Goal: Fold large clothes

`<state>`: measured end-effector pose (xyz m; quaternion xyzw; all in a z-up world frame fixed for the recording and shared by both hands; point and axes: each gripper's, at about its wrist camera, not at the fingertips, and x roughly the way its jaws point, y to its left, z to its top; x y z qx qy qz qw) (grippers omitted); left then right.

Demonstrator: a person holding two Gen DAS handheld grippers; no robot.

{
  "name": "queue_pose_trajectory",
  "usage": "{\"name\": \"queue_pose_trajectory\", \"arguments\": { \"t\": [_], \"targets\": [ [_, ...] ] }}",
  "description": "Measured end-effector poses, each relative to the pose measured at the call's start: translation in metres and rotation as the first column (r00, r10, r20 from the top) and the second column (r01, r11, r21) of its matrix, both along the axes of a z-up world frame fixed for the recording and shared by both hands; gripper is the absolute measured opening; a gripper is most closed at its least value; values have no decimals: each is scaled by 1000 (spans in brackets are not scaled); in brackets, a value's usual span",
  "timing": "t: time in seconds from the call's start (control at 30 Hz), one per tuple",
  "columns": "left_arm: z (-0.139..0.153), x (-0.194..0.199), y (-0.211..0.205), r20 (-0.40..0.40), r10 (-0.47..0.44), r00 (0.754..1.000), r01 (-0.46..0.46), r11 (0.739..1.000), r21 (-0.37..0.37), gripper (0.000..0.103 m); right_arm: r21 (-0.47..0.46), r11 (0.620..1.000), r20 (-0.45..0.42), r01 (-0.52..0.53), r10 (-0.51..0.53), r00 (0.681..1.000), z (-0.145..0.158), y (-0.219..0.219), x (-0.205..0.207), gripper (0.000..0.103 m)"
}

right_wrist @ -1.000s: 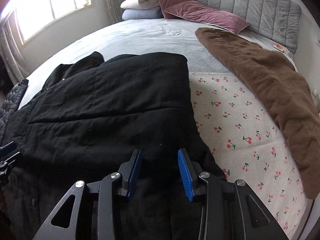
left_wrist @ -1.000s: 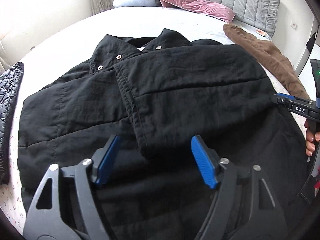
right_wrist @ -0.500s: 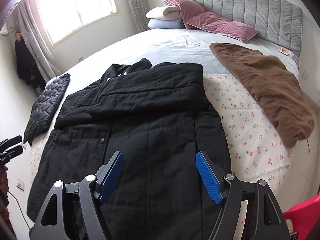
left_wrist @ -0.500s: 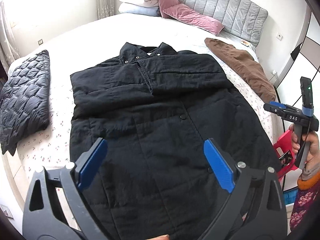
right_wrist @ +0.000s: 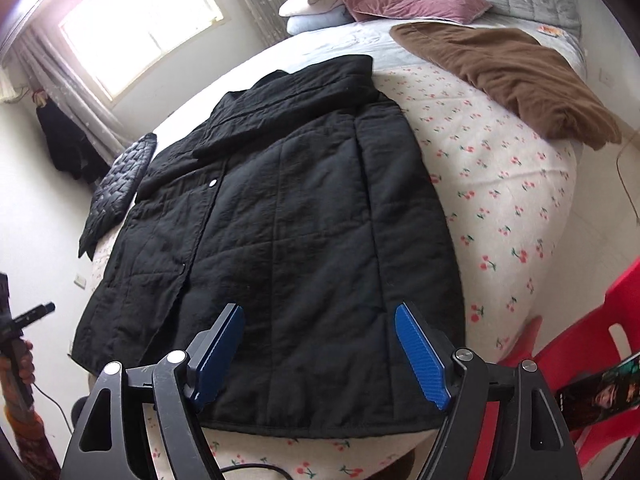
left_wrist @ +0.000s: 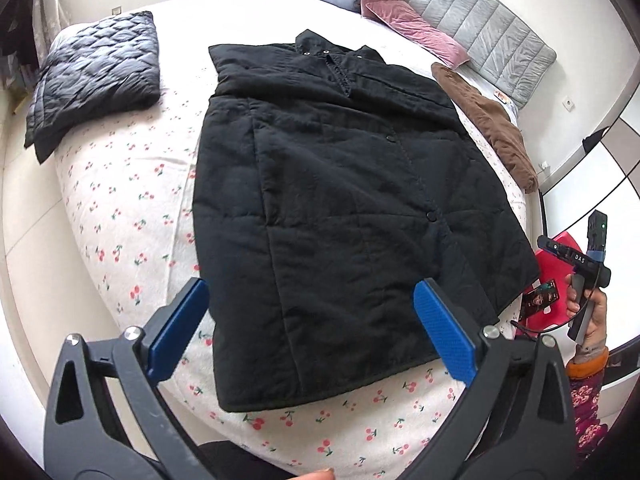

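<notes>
Left wrist view first: your left gripper (left_wrist: 308, 328) hangs released, blue pads spread wide, above the hem of the black quilted coat (left_wrist: 340, 200). That coat lies flat on the cherry-print bed (left_wrist: 120, 216), sleeves folded across its chest, collar toward the grey padded headboard (left_wrist: 480, 28). A dark quilted jacket (left_wrist: 96, 76) lies folded to its left, a brown garment (left_wrist: 488, 120) to its right.

Right wrist view: your right gripper (right_wrist: 320, 354) is likewise released and holds nothing, poised over the coat's (right_wrist: 280, 240) lower hem. A red plastic chair (right_wrist: 580, 360) stands beside the bed (right_wrist: 500, 200).
</notes>
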<state>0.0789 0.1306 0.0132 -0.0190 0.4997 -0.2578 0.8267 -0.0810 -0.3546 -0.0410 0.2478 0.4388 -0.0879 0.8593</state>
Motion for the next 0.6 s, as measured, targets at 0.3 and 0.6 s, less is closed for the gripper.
{"name": "queue_pose_trajectory", "arguments": {
  "t": [0.3, 0.6],
  "targets": [
    [-47, 5, 37, -35, 20, 999, -22, 999, -45, 102, 31, 984, -2, 175, -175, 985, -28, -50, -36, 79],
    [-102, 15, 28, -186, -22, 982, 1, 994, -111, 95, 4, 995, -71, 100, -100, 992, -70, -20, -19, 79]
  ]
}}
